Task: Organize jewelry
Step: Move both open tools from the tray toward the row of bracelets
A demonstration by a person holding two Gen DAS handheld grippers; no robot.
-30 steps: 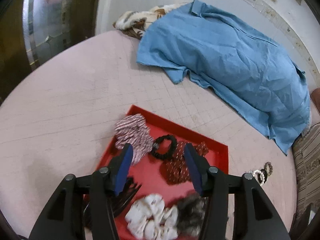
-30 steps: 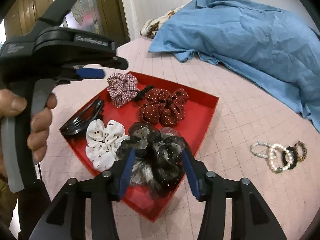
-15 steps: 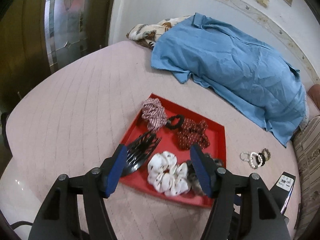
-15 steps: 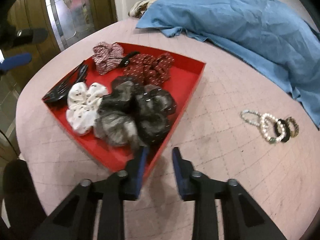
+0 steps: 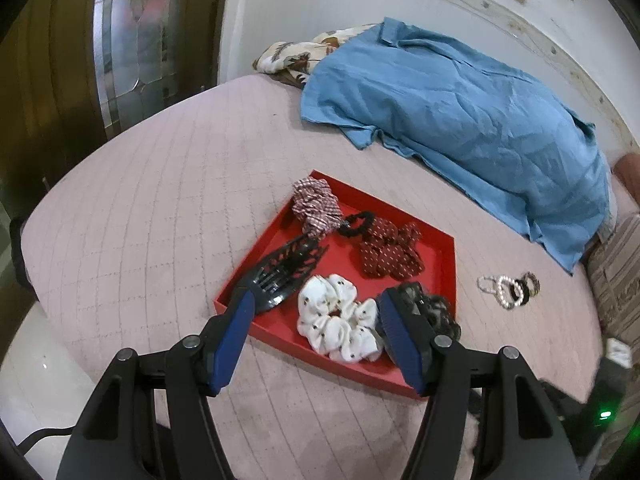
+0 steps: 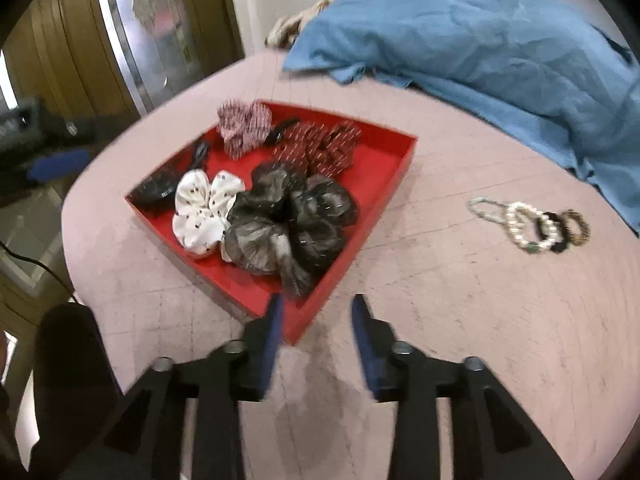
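Note:
A red tray [image 5: 448, 256] [image 6: 400, 160] lies on the pink quilted surface. In it are a white dotted scrunchie [image 5: 336, 320] [image 6: 204, 208], a dark sheer scrunchie [image 6: 288, 220] [image 5: 432, 308], a red dotted scrunchie [image 5: 388, 252] [image 6: 320, 148], a striped one [image 5: 316, 204] [image 6: 244, 124] and a black hair claw [image 5: 284, 272]. Several bracelets [image 5: 508, 290] [image 6: 532, 222] lie together on the quilt right of the tray. My left gripper [image 5: 316, 312] is open above the tray's near edge, holding nothing. My right gripper [image 6: 316, 312] hovers at the tray's near corner; its jaws are opening and nothing is between them.
A blue shirt [image 5: 460, 120] [image 6: 480, 36] is spread across the back of the surface, with a patterned cloth [image 5: 292, 56] behind it. A wooden door with frosted glass [image 5: 128, 40] stands at the left. A striped cushion [image 5: 616, 280] is at the right edge.
The right gripper let go of the dark sheer scrunchie in the tray, pulled back, closed and partly reopened. The left gripper drew back from over the tray and widened.

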